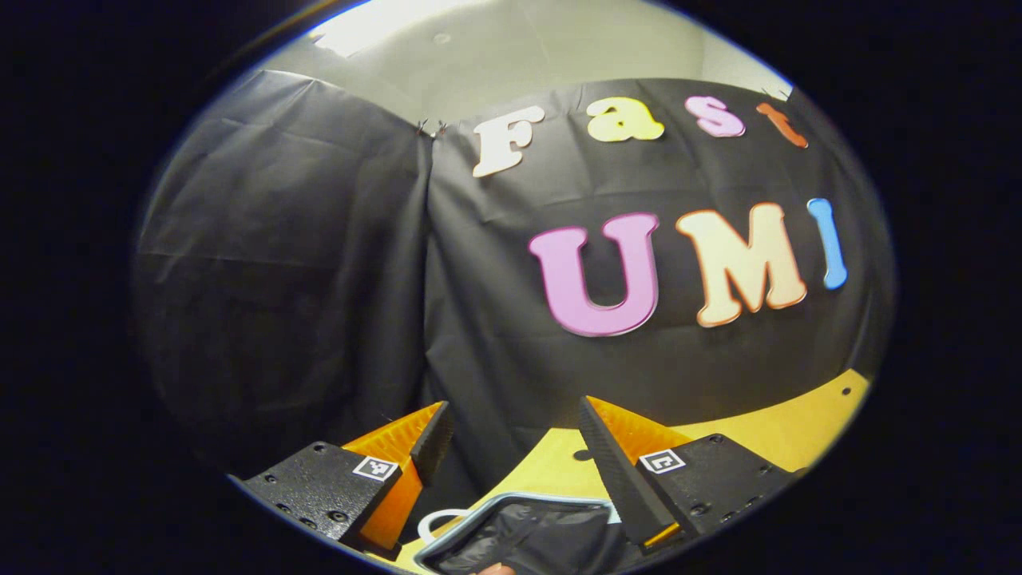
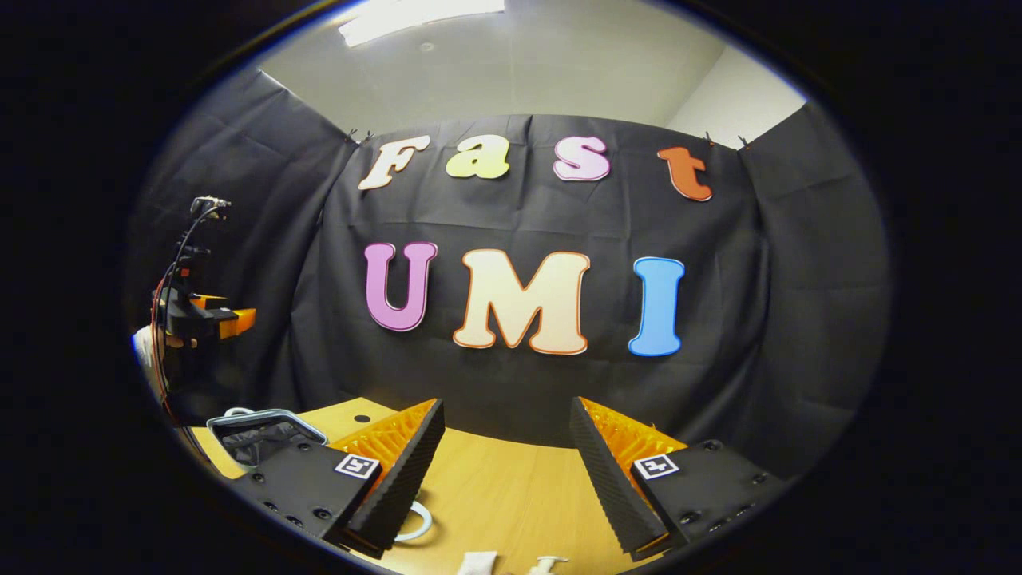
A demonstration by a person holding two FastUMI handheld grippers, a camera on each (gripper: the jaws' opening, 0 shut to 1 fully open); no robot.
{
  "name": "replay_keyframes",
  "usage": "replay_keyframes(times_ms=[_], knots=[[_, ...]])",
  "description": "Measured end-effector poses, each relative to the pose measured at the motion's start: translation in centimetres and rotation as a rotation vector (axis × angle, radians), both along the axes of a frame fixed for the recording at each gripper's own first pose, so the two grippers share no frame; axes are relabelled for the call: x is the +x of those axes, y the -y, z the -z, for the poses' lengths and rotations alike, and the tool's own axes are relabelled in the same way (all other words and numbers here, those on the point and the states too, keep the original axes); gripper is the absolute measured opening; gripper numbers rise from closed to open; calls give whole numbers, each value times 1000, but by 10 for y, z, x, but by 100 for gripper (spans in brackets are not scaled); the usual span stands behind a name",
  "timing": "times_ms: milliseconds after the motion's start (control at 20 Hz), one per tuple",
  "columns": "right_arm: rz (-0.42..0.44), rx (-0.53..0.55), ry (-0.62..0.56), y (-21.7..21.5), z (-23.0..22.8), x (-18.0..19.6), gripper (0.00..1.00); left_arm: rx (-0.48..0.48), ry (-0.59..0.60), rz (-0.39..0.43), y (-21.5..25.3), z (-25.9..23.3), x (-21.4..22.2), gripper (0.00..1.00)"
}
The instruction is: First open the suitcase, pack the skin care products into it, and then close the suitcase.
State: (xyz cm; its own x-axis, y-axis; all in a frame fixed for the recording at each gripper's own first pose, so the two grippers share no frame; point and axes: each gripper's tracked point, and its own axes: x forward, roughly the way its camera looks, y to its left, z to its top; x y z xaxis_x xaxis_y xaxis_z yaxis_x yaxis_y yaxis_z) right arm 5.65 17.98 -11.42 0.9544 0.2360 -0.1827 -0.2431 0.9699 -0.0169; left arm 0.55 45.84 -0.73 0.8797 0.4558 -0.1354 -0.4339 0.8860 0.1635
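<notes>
The suitcase (image 1: 519, 523) lies low between my left gripper's fingers, a pale rim around dark lining, so it looks open. The left gripper (image 1: 515, 415) hangs above it, open and holding nothing. In the right gripper view the suitcase (image 2: 259, 431) sits at the table's left end. The left gripper (image 2: 209, 315) is held high above it by a hand. My right gripper (image 2: 507, 407) is open and holding nothing over the wooden table (image 2: 495, 479). Two white skin care items lie at the bottom edge, a tube (image 2: 479, 563) and a pump bottle (image 2: 548, 565).
A white ring-shaped handle (image 2: 417, 523) lies on the table by the right gripper's left finger, and a white loop (image 1: 435, 523) shows beside the suitcase. Black cloth walls close the booth behind and at both sides. The table's far edge (image 1: 766, 431) runs near the cloth.
</notes>
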Motion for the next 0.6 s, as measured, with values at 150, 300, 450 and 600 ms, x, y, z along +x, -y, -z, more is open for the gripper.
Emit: replay_keyframes(times_ms=[150, 300, 450, 600], knots=[[15, 14, 23, 33, -13, -6, 100, -5, 23, 59, 41, -50, -22, 94], [31, 35, 29, 60, -19, -12, 100, -23, 49, 132, 80, -90, -30, 94], [42, 52, 32, 80, -24, -17, 99, -52, 66, 199, 130, -95, -27, 94], [46, 67, 29, 93, -22, -25, 99, -101, 72, 252, 181, -96, -34, 94]])
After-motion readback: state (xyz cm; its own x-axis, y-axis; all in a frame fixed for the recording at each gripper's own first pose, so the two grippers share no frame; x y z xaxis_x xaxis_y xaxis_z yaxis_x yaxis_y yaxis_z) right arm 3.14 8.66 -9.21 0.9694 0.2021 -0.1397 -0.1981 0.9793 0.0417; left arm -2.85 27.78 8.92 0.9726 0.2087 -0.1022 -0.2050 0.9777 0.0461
